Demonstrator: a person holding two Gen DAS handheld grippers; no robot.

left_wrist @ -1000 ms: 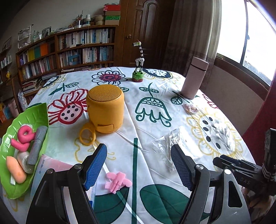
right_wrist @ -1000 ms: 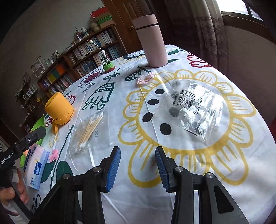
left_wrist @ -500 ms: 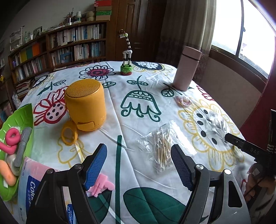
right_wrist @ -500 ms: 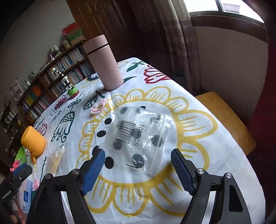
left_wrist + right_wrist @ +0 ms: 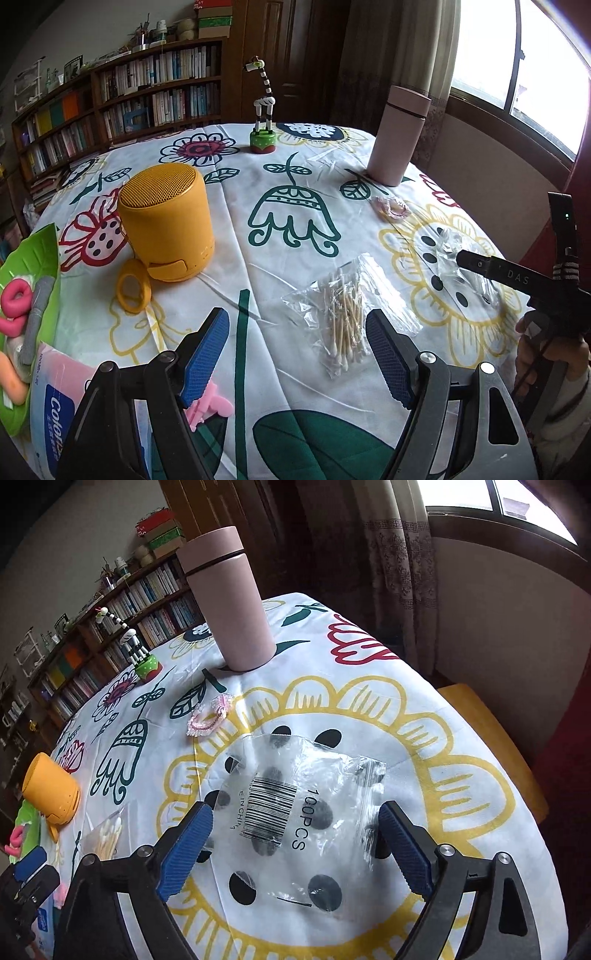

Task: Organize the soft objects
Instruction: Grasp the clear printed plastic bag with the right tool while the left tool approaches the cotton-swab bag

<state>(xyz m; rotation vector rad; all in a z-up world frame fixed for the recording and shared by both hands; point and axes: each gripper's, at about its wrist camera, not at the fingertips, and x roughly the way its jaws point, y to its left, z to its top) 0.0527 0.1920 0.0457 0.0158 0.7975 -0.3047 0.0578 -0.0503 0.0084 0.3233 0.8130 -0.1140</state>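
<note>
Moved since the earlier frames: both grippers have been carried rightward across the table; the cotton-swab bag, formerly ahead of the left jaws, is now framed between them, and the clear bag is now drawn in between the right jaws, which were narrower a second ago and have been opened wide.

Stock, left to right:
- Green leaf tray [image 5: 44, 243], far left edge: soft pieces already gathered in it, among them a pink ring [image 5: 14, 306], a grey stick and an orange lump. Judged as the done portion.
- Tissue pack [image 5: 51, 406], near left, just beside the tray; not yet placed.
- Pink soft piece [image 5: 210, 404], near, partly hidden behind the left finger; not yet placed.
- Yellow speaker [image 5: 166, 225], zebra figure [image 5: 263, 110], pink flask [image 5: 229, 602]: rigid, judged not part of the sort.
- Cotton-swab bag [image 5: 347, 321]: flat on the cloth, between the tips of the left gripper [image 5: 297, 358], nearer the right finger; untouched. Jaws are spread wide, nothing held.
- Pink scrunchie [image 5: 208, 716], far of centre, near the flask; still loose.
- Clear bag marked 100PCS [image 5: 295, 805], right: flat on the yellow flower print, between the tips of the right gripper [image 5: 295, 849]. Jaws are spread wide, nothing held; contact cannot be told.

Several soft items are judged outstanding.
</note>
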